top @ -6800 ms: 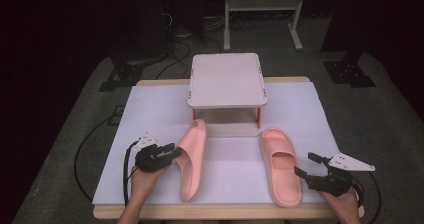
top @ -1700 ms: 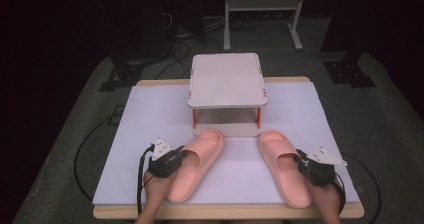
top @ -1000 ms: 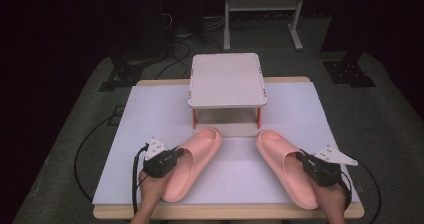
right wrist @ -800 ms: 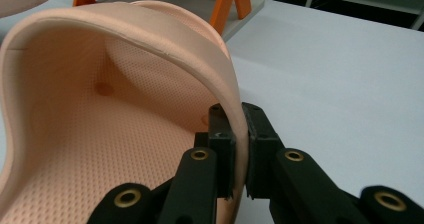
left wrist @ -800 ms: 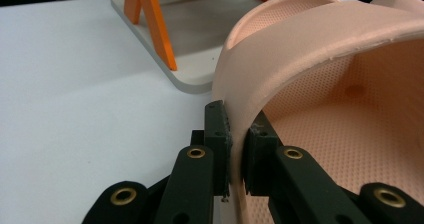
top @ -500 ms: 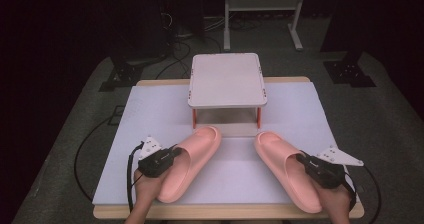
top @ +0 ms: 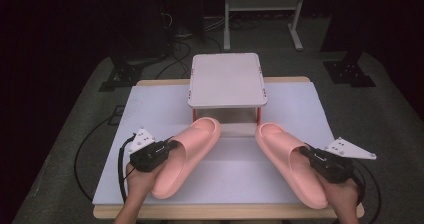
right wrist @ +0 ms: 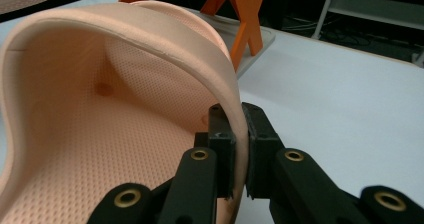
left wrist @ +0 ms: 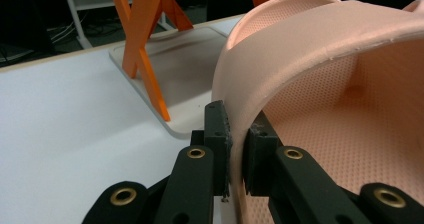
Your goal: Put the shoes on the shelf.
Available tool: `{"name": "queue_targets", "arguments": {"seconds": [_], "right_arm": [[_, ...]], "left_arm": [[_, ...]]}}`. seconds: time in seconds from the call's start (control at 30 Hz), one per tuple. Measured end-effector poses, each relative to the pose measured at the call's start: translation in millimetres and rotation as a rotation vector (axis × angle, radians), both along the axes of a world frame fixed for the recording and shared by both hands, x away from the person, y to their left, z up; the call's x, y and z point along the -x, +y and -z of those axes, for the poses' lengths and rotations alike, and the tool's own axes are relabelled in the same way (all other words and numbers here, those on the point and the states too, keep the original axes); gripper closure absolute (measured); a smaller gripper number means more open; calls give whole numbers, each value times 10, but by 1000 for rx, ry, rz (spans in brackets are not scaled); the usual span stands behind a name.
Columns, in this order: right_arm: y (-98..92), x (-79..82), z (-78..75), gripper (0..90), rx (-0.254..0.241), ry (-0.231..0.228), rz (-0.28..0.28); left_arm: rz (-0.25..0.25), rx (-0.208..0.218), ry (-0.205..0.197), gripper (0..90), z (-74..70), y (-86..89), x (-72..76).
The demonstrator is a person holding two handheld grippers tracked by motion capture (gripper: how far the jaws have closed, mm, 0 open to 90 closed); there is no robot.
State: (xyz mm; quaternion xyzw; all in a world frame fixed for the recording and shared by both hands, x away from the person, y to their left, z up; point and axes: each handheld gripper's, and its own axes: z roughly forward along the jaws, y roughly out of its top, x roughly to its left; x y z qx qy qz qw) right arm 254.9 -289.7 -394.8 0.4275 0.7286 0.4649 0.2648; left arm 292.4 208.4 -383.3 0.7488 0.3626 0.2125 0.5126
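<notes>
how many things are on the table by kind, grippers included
pink slippers: 2, left slipper and right slipper
white rack with orange legs: 1
grippers: 2, left gripper and right gripper, each clamped on a slipper strap
total: 5

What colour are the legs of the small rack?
Orange legs under the rack, clearest in the left gripper view.

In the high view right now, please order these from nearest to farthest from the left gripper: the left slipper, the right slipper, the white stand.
From the left gripper:
1. left slipper, clamped in its jaws by the strap.
2. white stand, at the table's far middle.
3. right slipper, across the table in the right gripper.
</notes>
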Motion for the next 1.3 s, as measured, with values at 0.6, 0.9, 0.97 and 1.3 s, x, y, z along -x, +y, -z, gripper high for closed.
{"name": "queue_targets", "arguments": {"seconds": [0.6, 0.9, 0.97, 1.3], "right_arm": [[72, -23, -347, 840, -8, -39, -41], [181, -90, -506, 840, 2, -58, -72], [194, -107, -528, 840, -2, -59, -76], [204, -199, -601, 840, -28, -53, -105]], "left_arm": [[3, 2, -34, 832, -278, 67, -15], [-3, -13, -57, 832, -436, 64, -46], [-3, -13, -58, 832, -456, 68, -58], [-17, -16, -69, 832, -548, 89, -131]]}}
